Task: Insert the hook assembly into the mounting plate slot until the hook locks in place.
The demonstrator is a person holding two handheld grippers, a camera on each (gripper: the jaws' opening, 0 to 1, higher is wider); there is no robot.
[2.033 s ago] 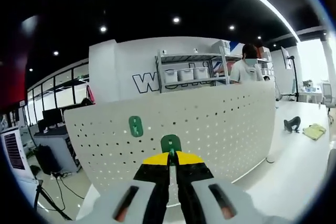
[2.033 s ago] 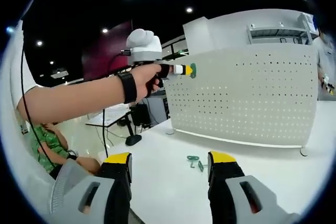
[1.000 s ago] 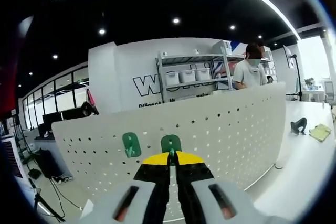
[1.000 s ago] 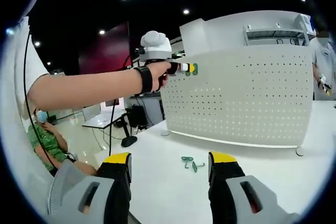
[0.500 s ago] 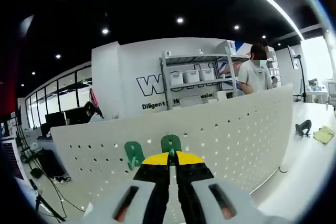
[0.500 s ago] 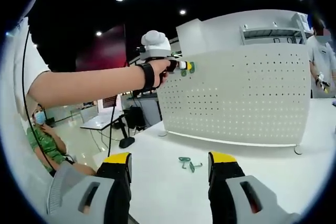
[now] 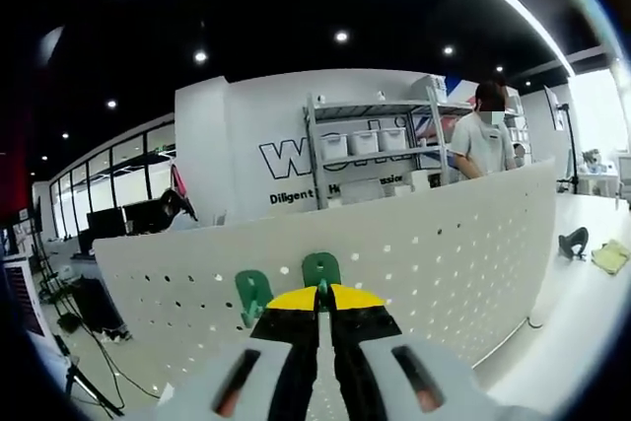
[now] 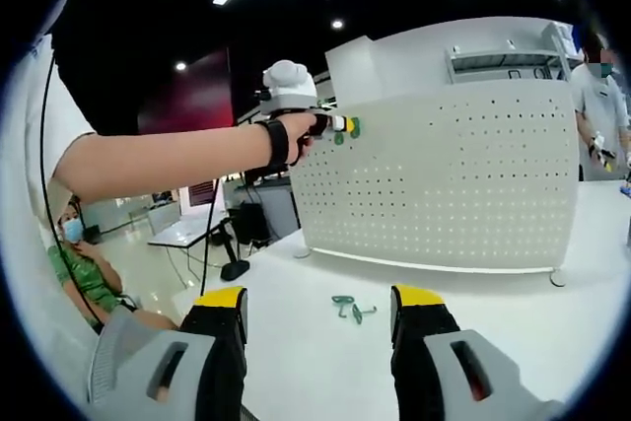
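The left gripper, jaws pinched on a green hook, holds it at the top edge of the pegboard beside an already hung hook, insertion apparently unfinished, while the right gripper hangs wide open above spare hooks on the table

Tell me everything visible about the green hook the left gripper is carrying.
The green hook looks like plastic, with a flat, rounded tab rising above the closed yellow-tipped jaws of the left gripper, which pinch its lower part. It stands upright near the top edge of the white pegboard, just right of a second green hook already on the board. Contact with the board cannot be judged.
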